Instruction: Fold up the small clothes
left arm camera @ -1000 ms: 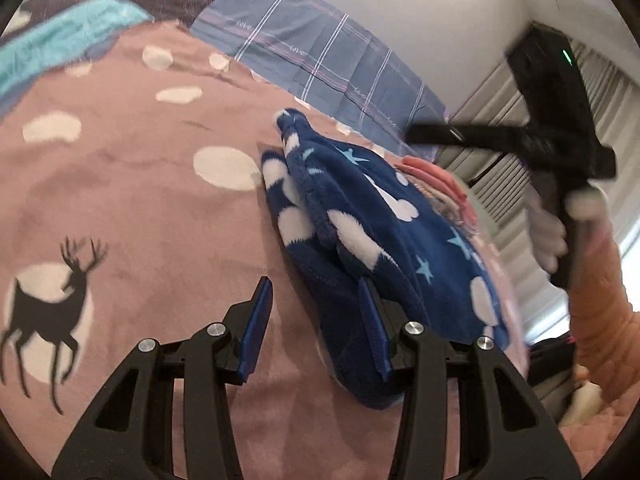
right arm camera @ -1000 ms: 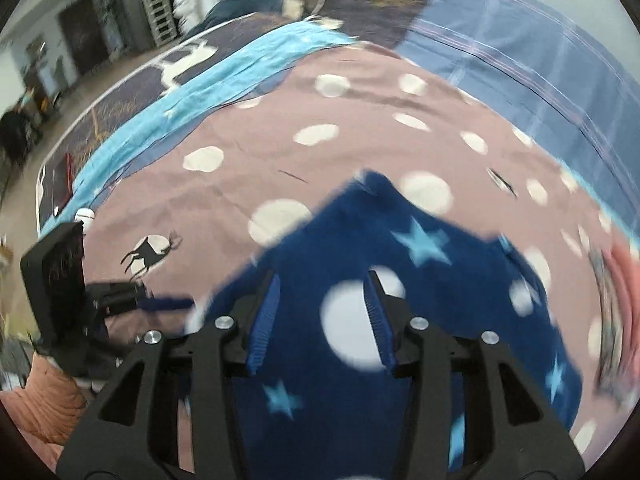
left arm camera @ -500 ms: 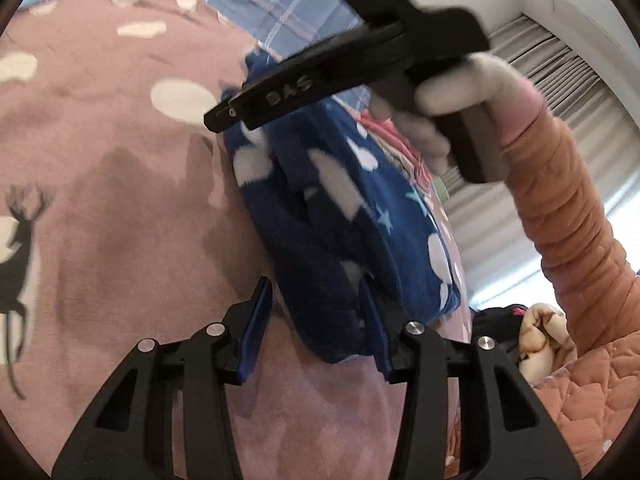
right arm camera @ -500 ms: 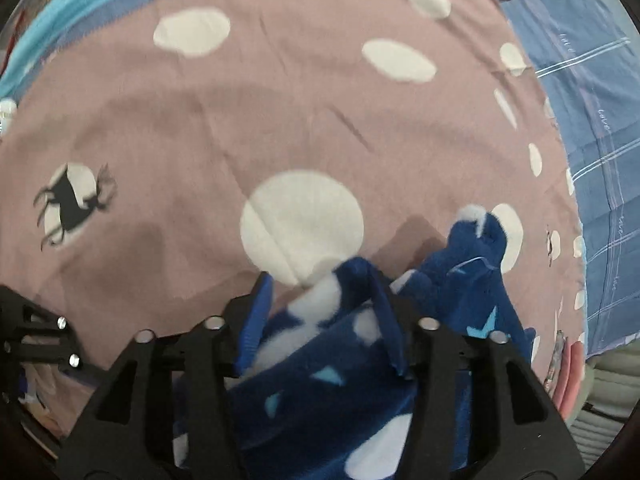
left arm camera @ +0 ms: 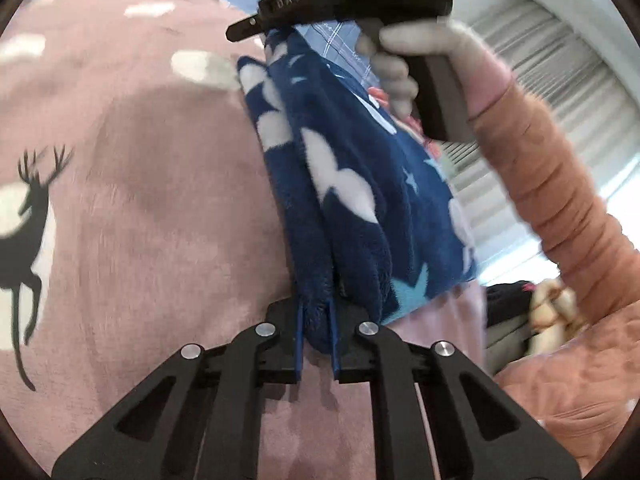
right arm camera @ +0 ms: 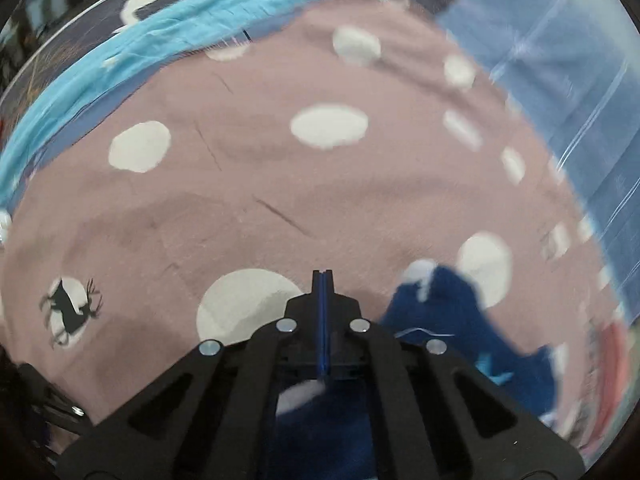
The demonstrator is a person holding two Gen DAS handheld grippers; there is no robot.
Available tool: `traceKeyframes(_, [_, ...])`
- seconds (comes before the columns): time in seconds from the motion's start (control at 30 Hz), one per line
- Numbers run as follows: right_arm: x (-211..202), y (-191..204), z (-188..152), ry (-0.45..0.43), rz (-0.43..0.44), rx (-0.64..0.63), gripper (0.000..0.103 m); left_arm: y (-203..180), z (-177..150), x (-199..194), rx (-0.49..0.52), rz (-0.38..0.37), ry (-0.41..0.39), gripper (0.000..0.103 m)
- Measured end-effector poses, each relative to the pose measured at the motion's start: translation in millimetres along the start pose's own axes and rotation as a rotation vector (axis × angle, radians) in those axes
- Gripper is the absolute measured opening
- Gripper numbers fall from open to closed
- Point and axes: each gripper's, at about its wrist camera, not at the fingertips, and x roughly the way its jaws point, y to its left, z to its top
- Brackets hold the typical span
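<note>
**Asker:** Fleece, is it? Where is the garment, and what holds it?

**Me:** Thick navy fleece with white blobs and pale stars. The fleece garment (left arm camera: 344, 184) hangs bunched above the bed, stretched between my two claws. My left claw (left arm camera: 316, 336) is clamped narrow on its near end, folds squeezed between the blue pads. My right claw (left arm camera: 248, 32) is closed on the far top edge; from its own camera the right claw's fingers meet with fleece tucked below them.

**Asker:** How will it handle?

**Me:** I judge it soft, light and floppy, not slippery; the plush pile should grip well. Corners or hems look the best holds, since the middle sags.

**Asker:** Room to move?

**Me:** The pink bedspread (right arm camera: 240, 184), dotted white with deer prints, lies open ahead and to the left. A blue plaid sheet (right arm camera: 560, 80) borders its far side.
</note>
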Motion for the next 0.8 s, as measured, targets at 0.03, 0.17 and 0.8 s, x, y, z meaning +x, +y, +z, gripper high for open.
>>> traceKeyframes(0.03, [1, -1, -2, -0.003, 0.004, 0.011, 0.0, -1, 0, -1, 0.007, 0.004, -0.002, 0.01])
traceKeyframes(0.17, [-26, -9, -5, -0.055, 0.008, 0.019, 0.026, -6, -3, -2, 0.034, 0.018, -0.016, 0.01])
traceKeyframes(0.8, [36, -40, -5, 0.038, 0.053, 0.12, 0.019, -2, -9, 1, 0.035, -0.002, -0.045, 0.012])
